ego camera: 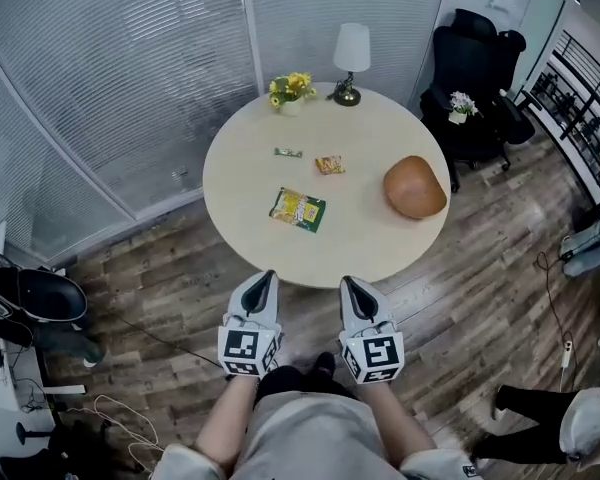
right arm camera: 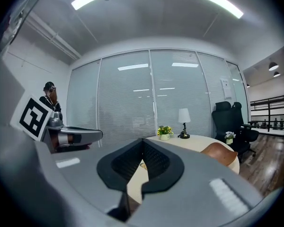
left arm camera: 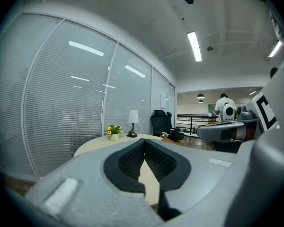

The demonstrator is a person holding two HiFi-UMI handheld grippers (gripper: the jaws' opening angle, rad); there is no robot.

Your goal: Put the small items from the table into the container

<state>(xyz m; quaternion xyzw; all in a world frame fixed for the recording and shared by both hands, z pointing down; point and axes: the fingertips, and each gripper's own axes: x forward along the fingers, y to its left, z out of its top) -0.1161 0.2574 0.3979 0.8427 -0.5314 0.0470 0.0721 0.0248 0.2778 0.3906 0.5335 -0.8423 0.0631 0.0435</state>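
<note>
print on green packet (ego camera: 298, 209) too small to read — left gripper (ego camera: 269, 277), right gripper (ego camera: 348, 282) both clenched, empty.

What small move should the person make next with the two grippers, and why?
Probably bring the left gripper forward over the table edge and open its fingers toward the green-and-yellow packet, the nearest item. Both it and the right gripper are shut, empty and short of the table, and the packet lies outside the brown bowl.
</note>
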